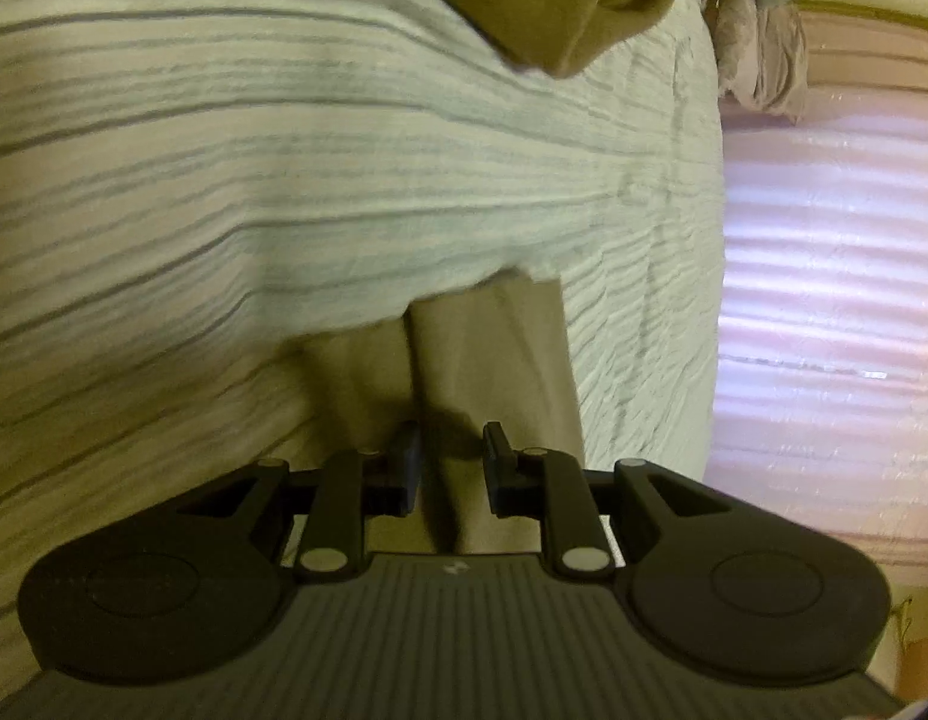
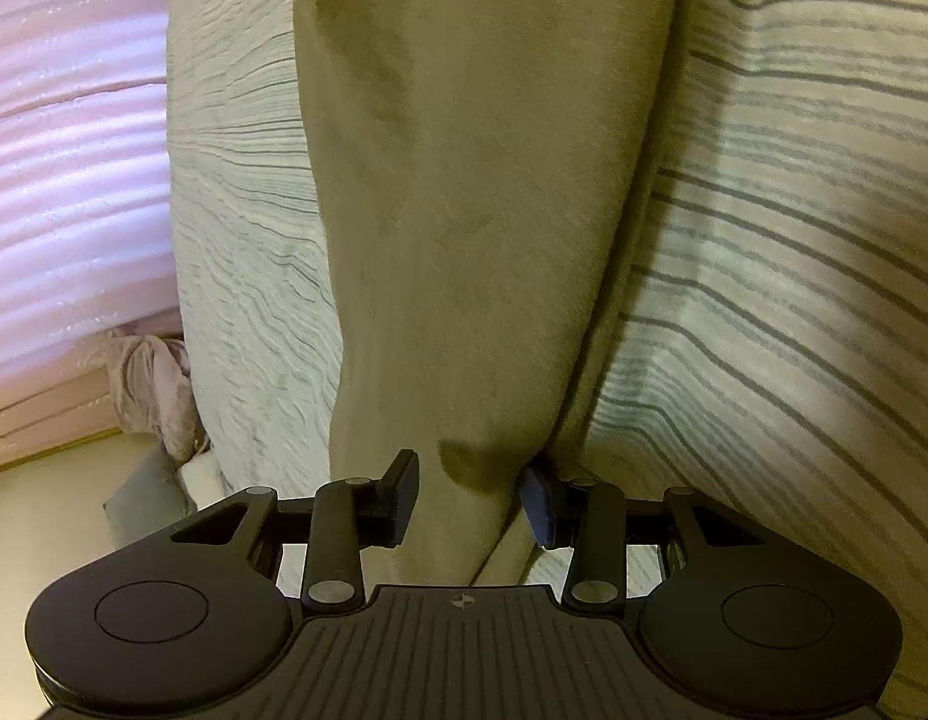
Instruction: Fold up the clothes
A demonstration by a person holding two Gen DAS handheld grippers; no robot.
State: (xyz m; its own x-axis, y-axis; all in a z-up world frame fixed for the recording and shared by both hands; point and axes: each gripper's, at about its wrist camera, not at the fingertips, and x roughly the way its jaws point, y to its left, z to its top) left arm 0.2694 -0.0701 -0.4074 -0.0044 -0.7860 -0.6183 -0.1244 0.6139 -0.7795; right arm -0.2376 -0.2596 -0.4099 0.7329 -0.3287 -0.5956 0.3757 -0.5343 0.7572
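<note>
The olive-tan cloth garment (image 2: pixel 464 210) runs as a long raised band across the grey-striped, pale crinkled bedspread (image 2: pixel 763 240). To either side of the garment the bedspread lies flat and bare, giving free room. Beyond the bedspread's edge, away from the garment, a crumpled pale pinkish-grey bundle of fabric (image 2: pixel 155 384) blocks the corner beside the pink ribbed surface (image 2: pixel 68 180), which is otherwise unobstructed.

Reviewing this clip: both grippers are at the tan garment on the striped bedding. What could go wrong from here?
1. The left gripper has only a narrow strip of the tan garment between its pads; with the view blurred, that hold may slip.
2. The right gripper stands wide around a bunched fold of the garment, so it may pinch extra layers.
3. The striped bedding lies directly underneath and could be caught.
</note>
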